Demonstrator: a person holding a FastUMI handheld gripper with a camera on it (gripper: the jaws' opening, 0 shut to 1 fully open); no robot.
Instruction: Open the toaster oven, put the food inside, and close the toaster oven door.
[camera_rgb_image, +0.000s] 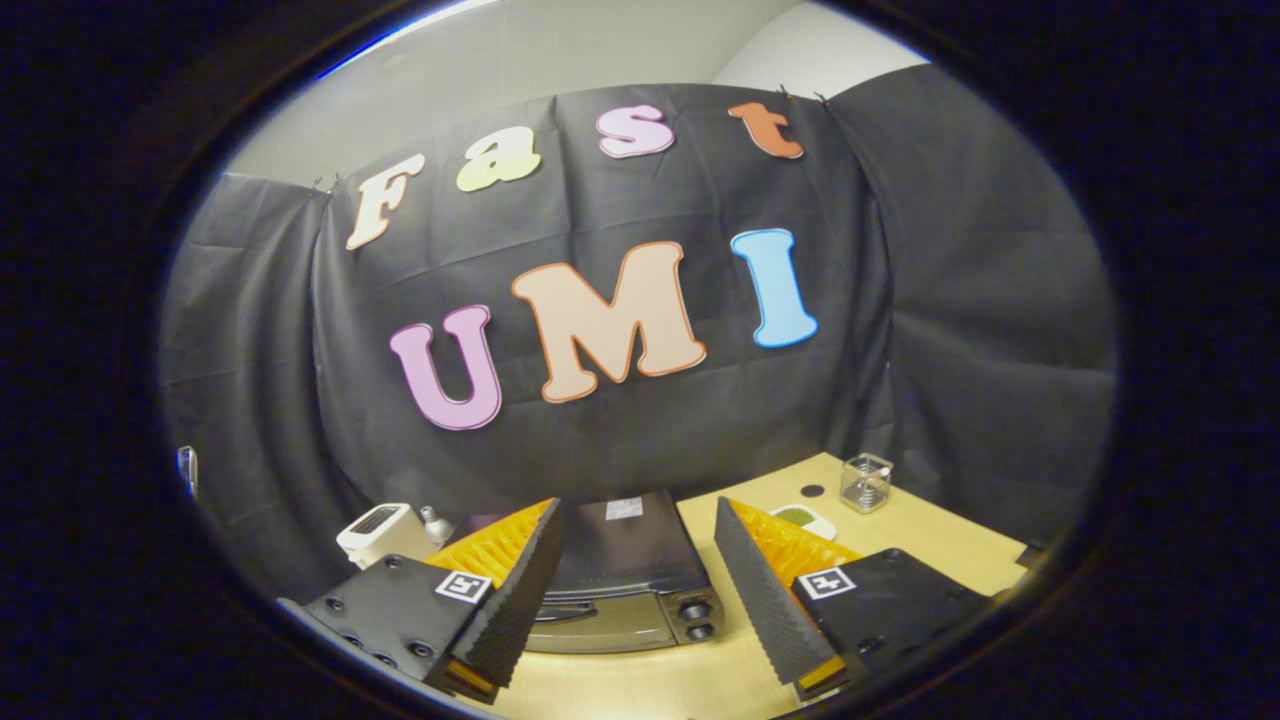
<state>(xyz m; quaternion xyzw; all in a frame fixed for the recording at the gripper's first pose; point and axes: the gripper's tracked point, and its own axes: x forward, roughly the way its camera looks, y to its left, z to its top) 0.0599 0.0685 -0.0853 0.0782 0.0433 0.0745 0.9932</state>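
Two fingers (505, 610) apart, toaster oven (628, 580) between, beyond.

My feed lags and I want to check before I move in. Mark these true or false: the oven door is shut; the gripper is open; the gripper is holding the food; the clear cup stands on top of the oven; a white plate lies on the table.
1. The toaster oven door is shut. True.
2. The gripper is open. True: its fingers stand wide apart with the oven beyond them.
3. The gripper holds the food. False: nothing is between the fingers.
4. The clear cup stands on the oven. False: it stands on the table, off to the oven's side.
5. A white plate lies on the table. True.
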